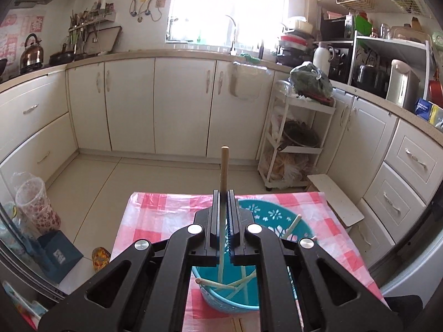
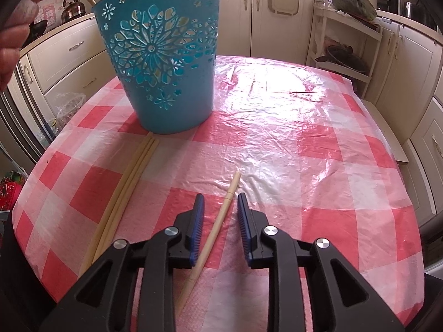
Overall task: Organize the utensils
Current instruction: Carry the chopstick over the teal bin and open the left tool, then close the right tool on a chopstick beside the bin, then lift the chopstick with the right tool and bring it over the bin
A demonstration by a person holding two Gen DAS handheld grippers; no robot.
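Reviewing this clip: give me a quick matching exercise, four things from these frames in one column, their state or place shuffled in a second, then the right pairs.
Things:
1. left gripper
2. right gripper
3. blue basket
4. three chopsticks

States:
A. lying side by side on the checked cloth, ends at the basket's base
B. open, fingers either side of a single chopstick on the cloth
C. shut on an upright chopstick
D. standing on the table, chopsticks inside

Pairs: 1-C, 2-B, 3-D, 4-A

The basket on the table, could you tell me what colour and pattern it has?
Teal basket with cut-out flower patterns, clearest in the right wrist view.
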